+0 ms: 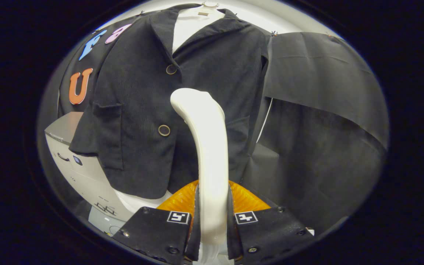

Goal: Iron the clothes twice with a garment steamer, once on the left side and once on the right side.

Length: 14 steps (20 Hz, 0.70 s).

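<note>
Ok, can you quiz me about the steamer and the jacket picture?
1. True or false: the jaws of the gripper are shut on the white steamer.
2. How many buttons show on the dark jacket? A) two B) five C) none
3. Fill in: under the jacket hangs a white ____.

Key: 1 true. 2 A, one button higher, one lower. 3 shirt.
</note>
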### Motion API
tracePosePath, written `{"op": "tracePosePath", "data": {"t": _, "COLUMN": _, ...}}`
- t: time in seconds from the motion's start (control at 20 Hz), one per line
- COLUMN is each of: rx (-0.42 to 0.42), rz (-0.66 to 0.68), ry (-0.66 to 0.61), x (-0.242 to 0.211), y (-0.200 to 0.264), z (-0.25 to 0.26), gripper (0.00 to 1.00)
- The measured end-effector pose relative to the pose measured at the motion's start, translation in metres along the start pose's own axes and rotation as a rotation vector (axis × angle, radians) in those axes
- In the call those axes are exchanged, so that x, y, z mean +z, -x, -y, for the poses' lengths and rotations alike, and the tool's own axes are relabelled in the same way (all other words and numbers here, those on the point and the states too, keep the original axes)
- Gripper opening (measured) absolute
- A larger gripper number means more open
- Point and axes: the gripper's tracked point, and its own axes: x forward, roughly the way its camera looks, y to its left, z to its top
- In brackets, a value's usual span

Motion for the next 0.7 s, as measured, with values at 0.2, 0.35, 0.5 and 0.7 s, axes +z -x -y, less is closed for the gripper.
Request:
{"op": "tracePosePath", "data": {"t": 0.2, "rx": -0.004, "rz": -0.007, "ry": 0.003, "x": -0.014, "y": -0.002, "z": 0.000, "gripper": 0.32}}
{"op": "tracePosePath", "data": {"t": 0.35, "rx": -0.002, "rz": -0.014, "ry": -0.003, "x": -0.024, "y": -0.001, "z": -0.001, "gripper": 0.32}}
{"op": "tracePosePath", "data": {"t": 0.5, "rx": 0.004, "rz": -0.035, "ry": -0.005, "x": -0.038, "y": -0.001, "z": -0.001, "gripper": 0.32}}
{"op": "tracePosePath", "data": {"t": 0.7, "rx": 0.012, "rz": -0.072, "ry": -0.011, "x": -0.062, "y": -0.001, "z": -0.004, "gripper": 0.32}}
